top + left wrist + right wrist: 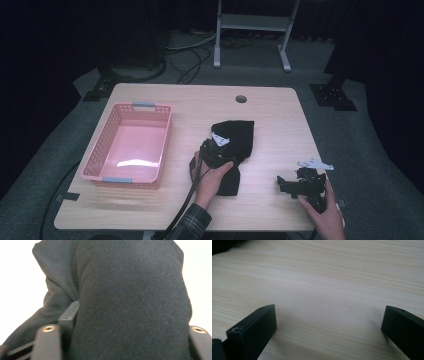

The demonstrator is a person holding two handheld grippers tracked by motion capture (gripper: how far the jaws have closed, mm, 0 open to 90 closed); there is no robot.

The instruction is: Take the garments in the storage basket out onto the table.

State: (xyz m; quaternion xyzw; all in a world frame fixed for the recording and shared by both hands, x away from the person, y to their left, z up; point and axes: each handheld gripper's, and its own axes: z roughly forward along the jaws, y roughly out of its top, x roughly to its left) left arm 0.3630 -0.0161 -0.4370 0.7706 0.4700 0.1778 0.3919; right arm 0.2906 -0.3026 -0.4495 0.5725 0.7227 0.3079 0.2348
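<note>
A black cloth (241, 131) lies crumpled at the middle of the wooden table (150, 210), a small white tag showing on it. My left gripper (216, 150) sits on the cloth's near side, held by a hand in a plaid sleeve. In the left gripper view the black cloth (132, 290) bulges up between the jaws and covers the right one, so the gripper looks shut on it. My right gripper (283, 185) rests low over the table's front right, pointing left. In the right gripper view its jaws (329, 320) stand wide open over bare wood (324, 277), holding nothing.
A pink plastic basket (145, 106) with nothing in it stands on the left half of the table. A round cable hole (241, 98) sits near the far edge. Cables and a metal stand's legs lie on the floor beyond the table.
</note>
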